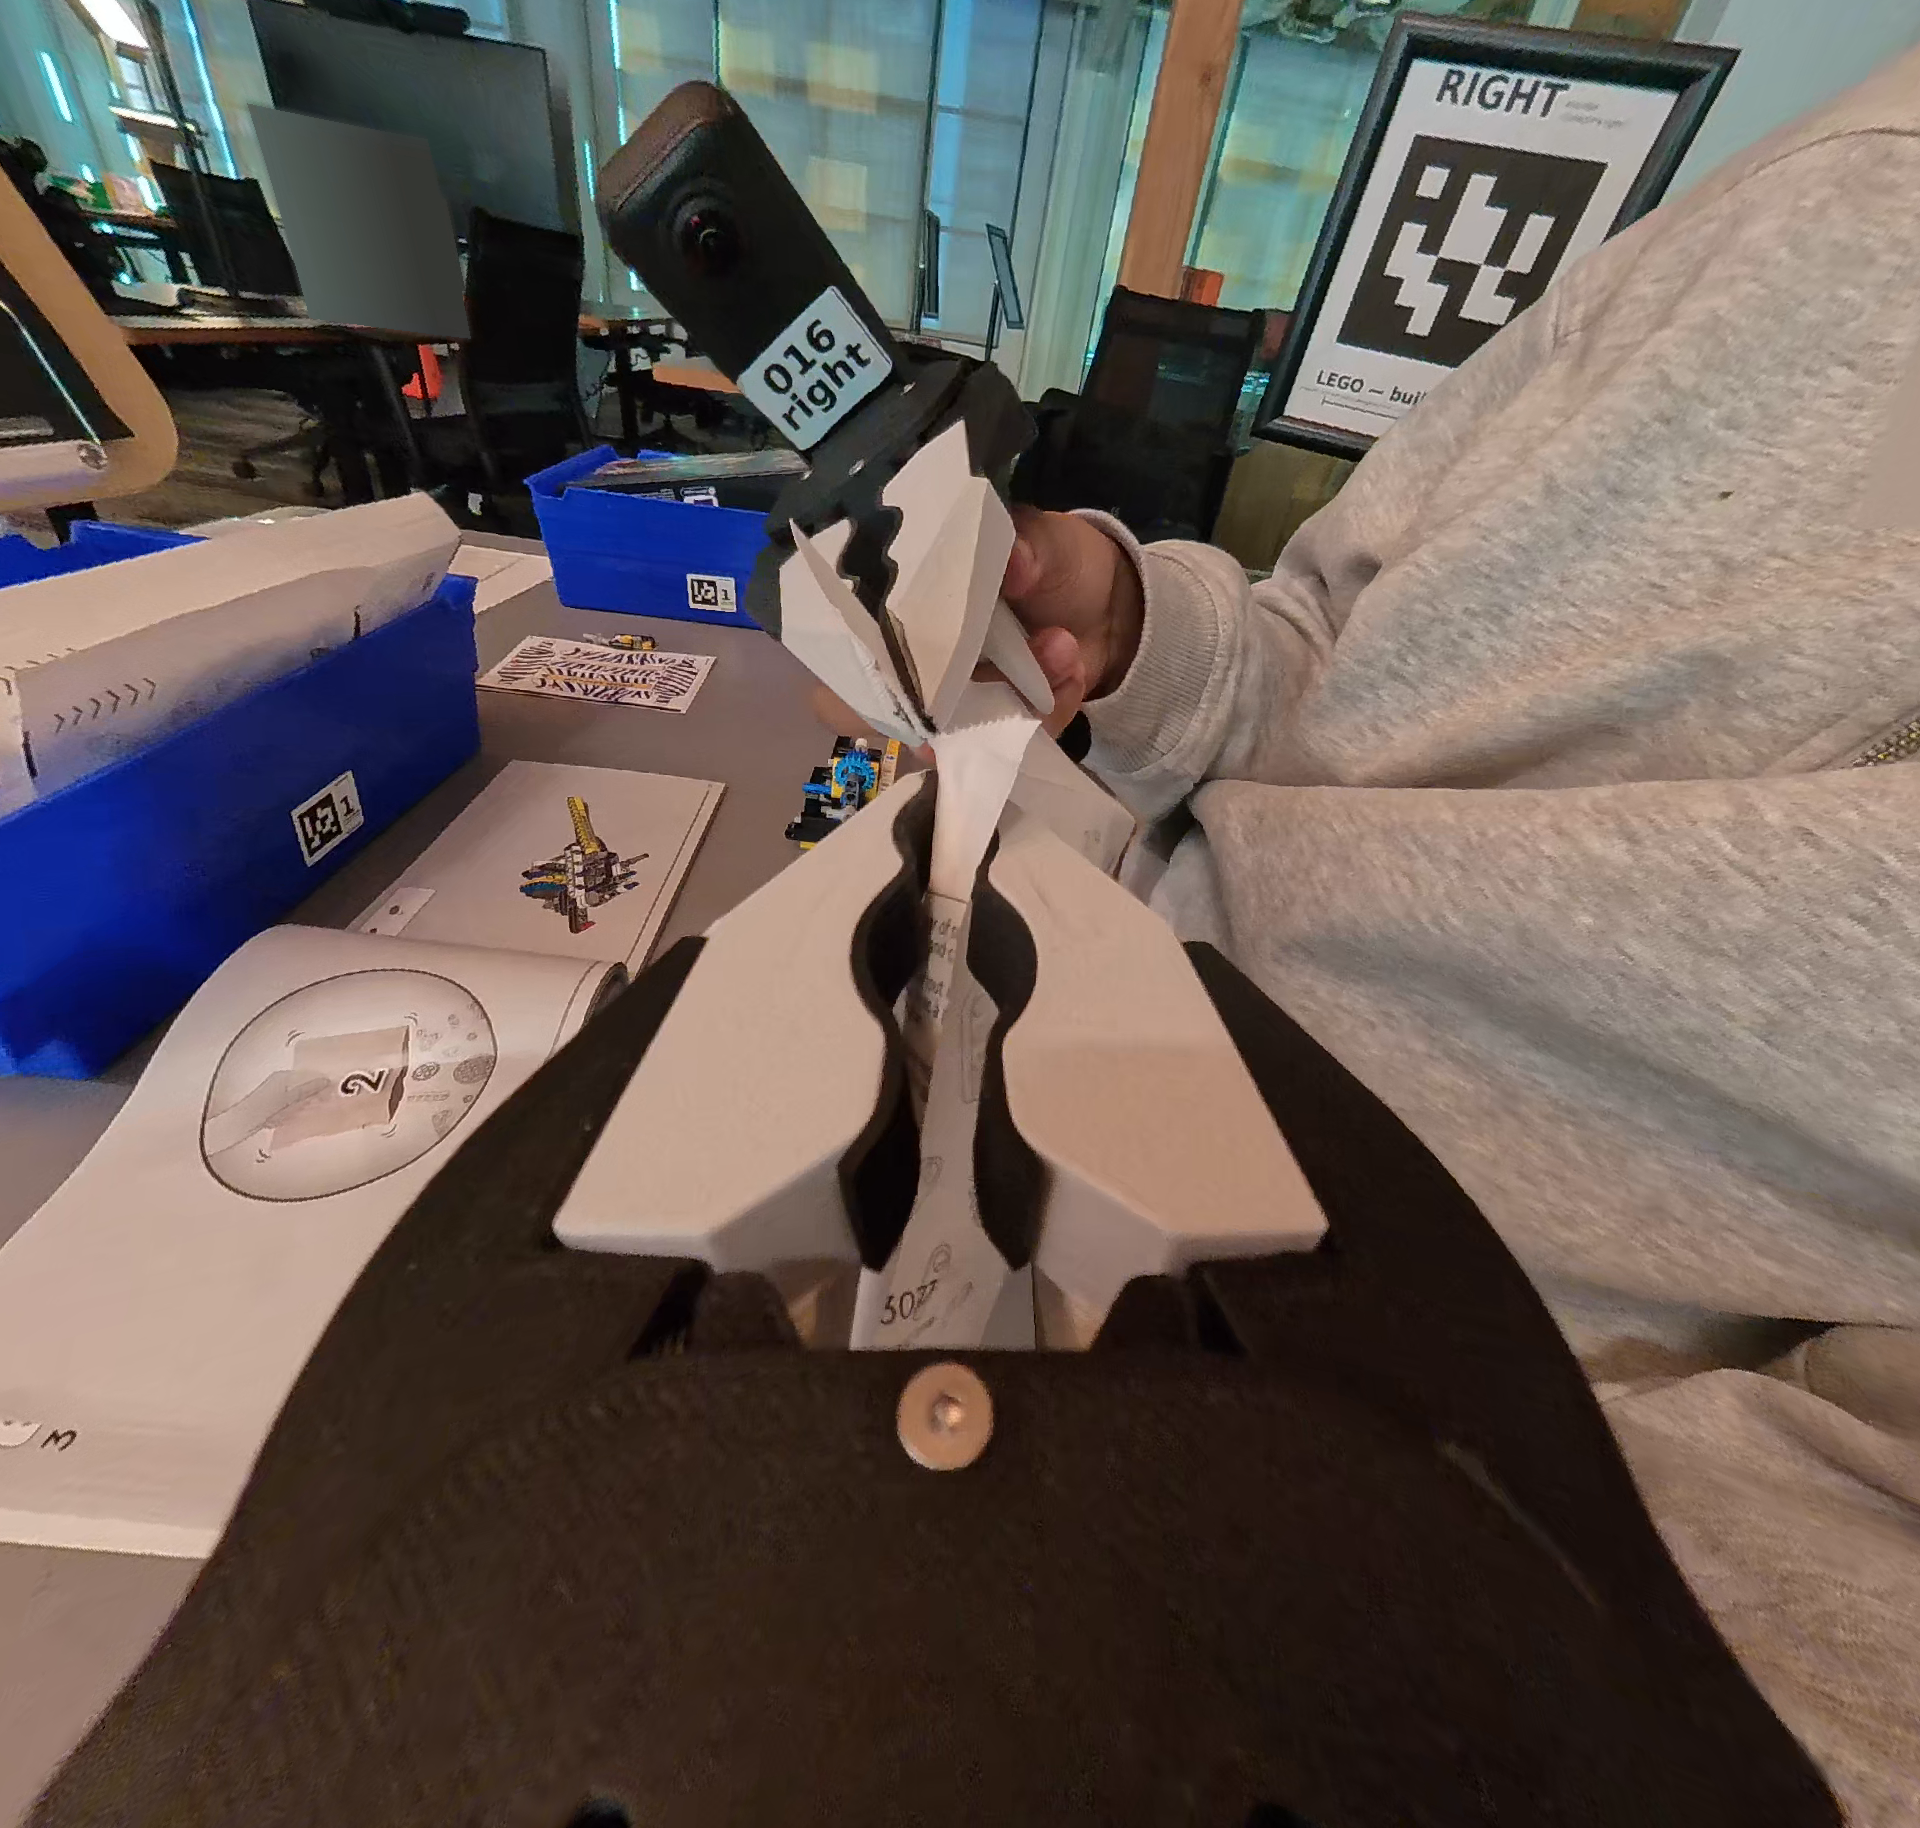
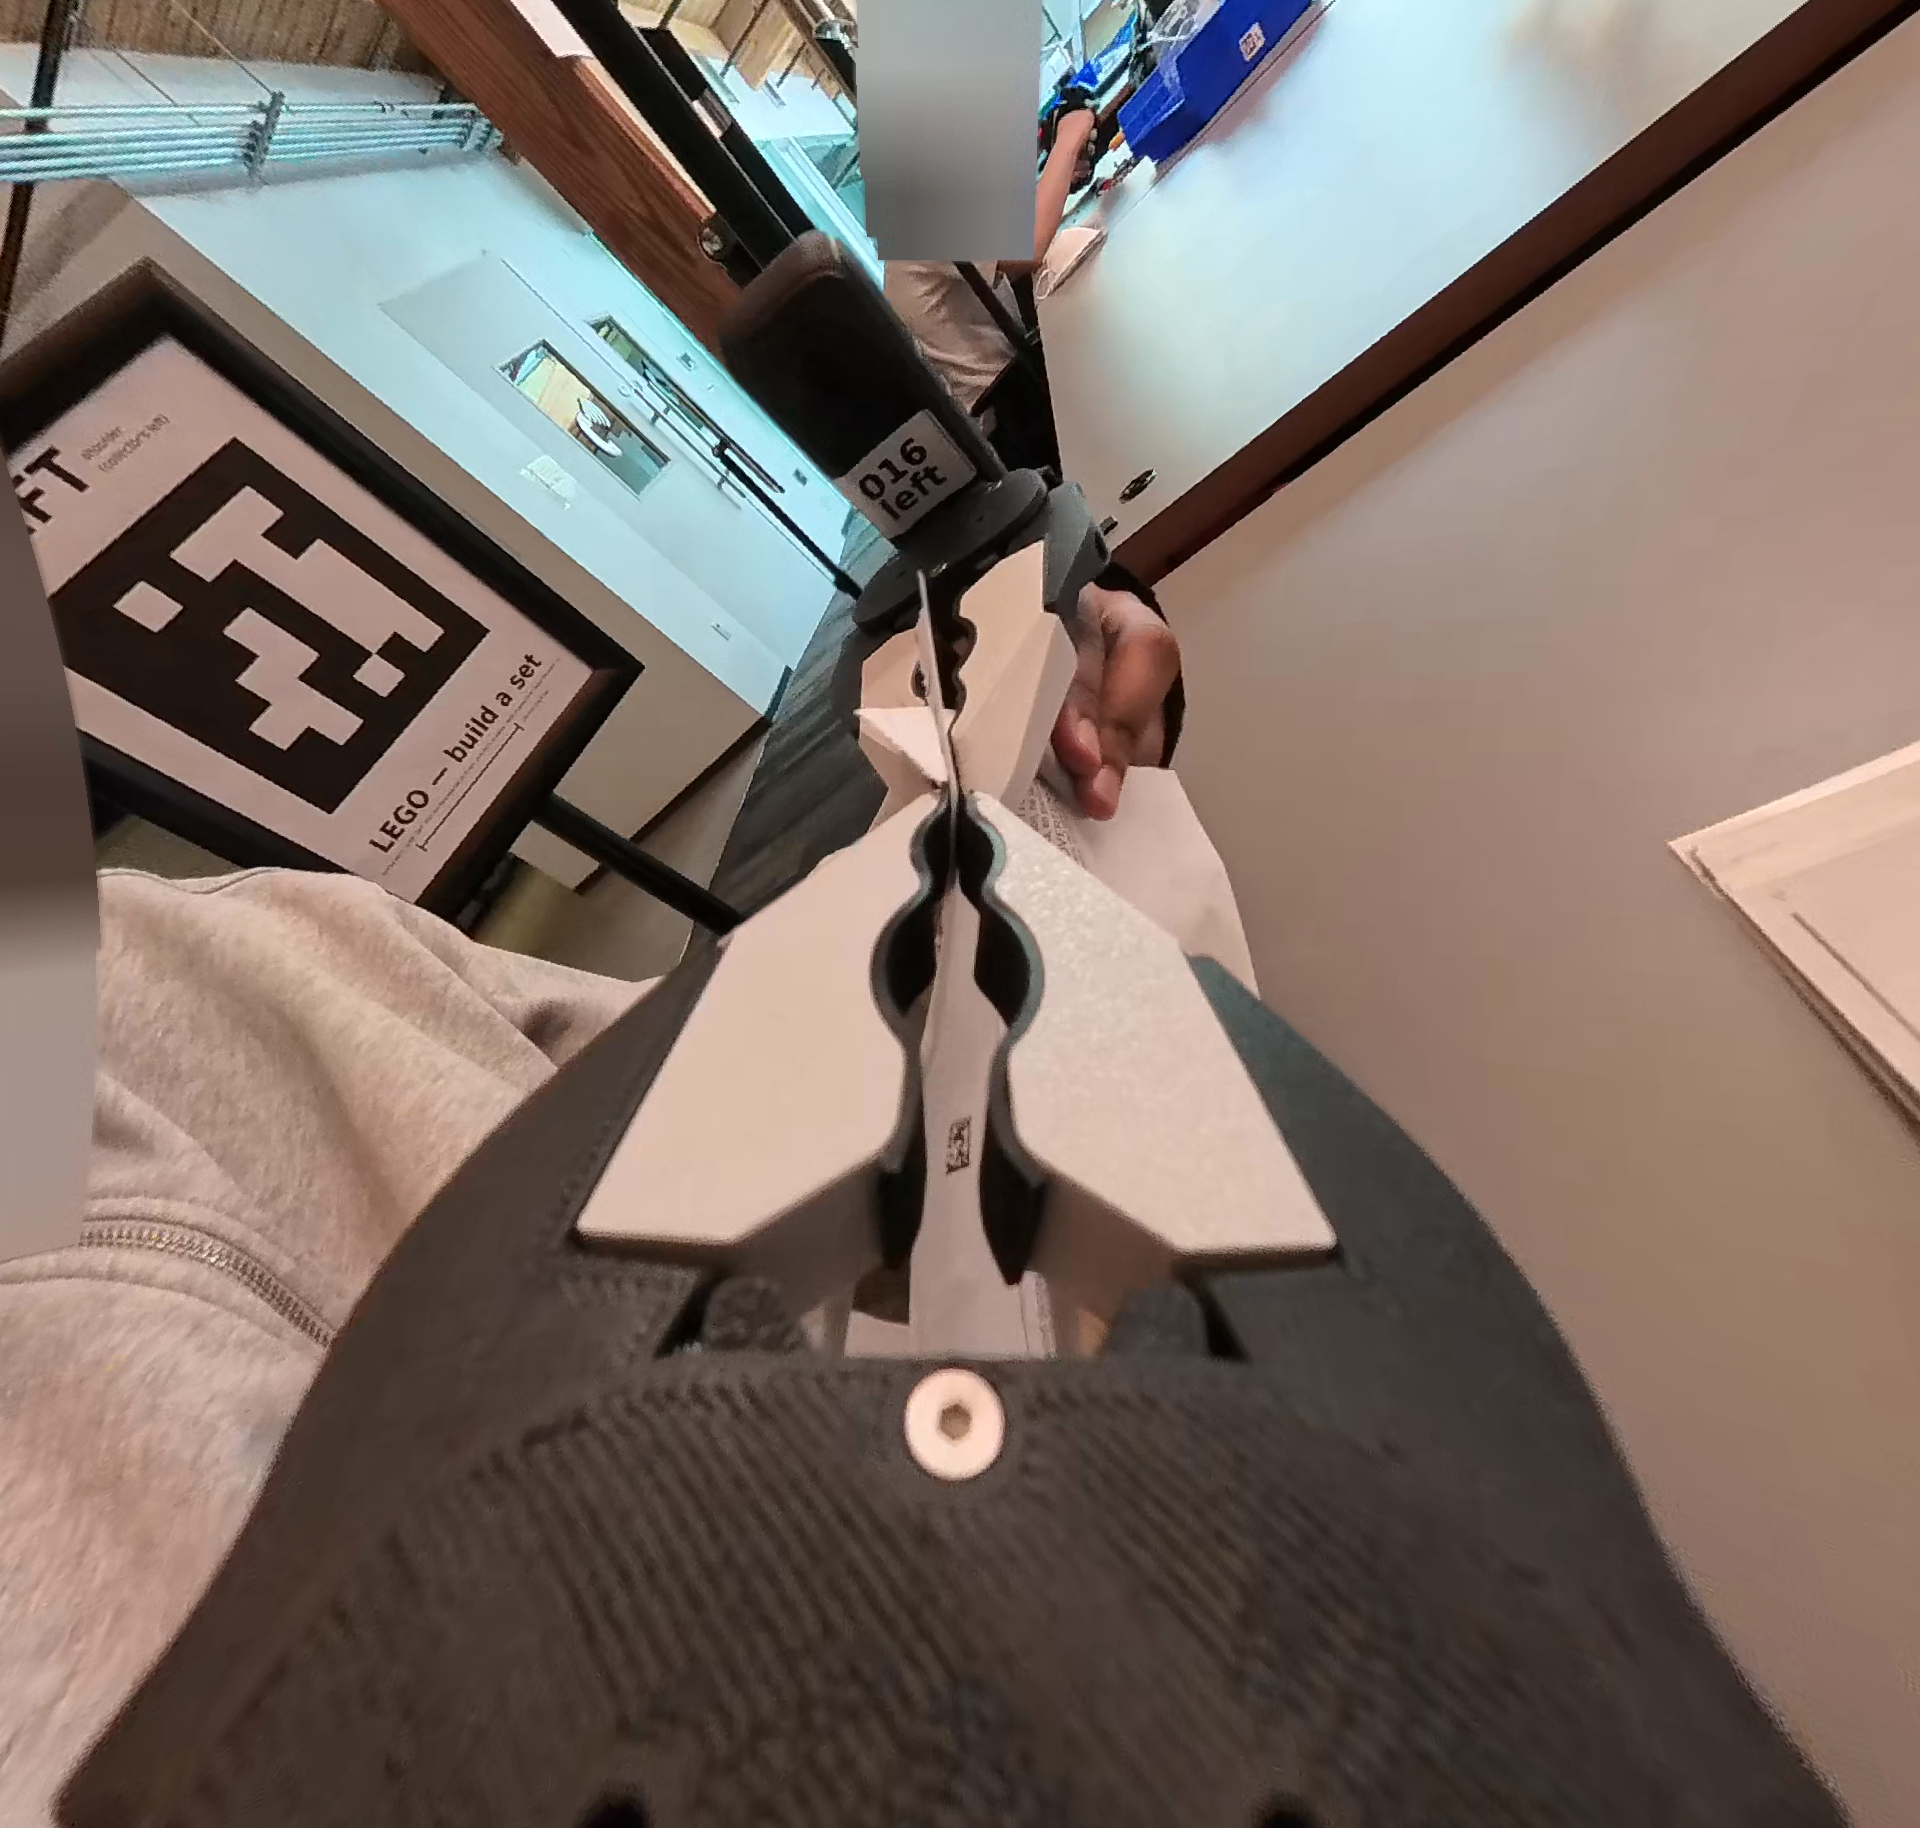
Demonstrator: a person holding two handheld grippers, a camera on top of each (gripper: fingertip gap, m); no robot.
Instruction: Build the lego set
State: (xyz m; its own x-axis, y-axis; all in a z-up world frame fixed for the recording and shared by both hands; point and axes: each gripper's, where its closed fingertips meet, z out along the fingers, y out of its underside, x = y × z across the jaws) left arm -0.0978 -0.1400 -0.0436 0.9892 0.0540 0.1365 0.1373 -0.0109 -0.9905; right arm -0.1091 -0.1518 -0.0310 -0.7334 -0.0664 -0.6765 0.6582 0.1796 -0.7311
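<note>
Left gripper [image 1: 940, 812] jaws closed on a white paper bag [image 1: 971, 802], held above the grey table [image 1: 748, 729]. Right gripper [image 2: 951, 822] jaws closed on the same bag's top edge, tip to tip with the left. Beyond: small lego build [image 1: 847, 786], open instruction booklet [image 1: 312, 1134], blue bins [image 1: 208, 843].

My right gripper [image 2: 951, 833] is clamped on the edge of a white paper bag [image 2: 961, 1124]; my left gripper [image 2: 940, 739] pinches the same bag just beyond, tips nearly touching
</note>
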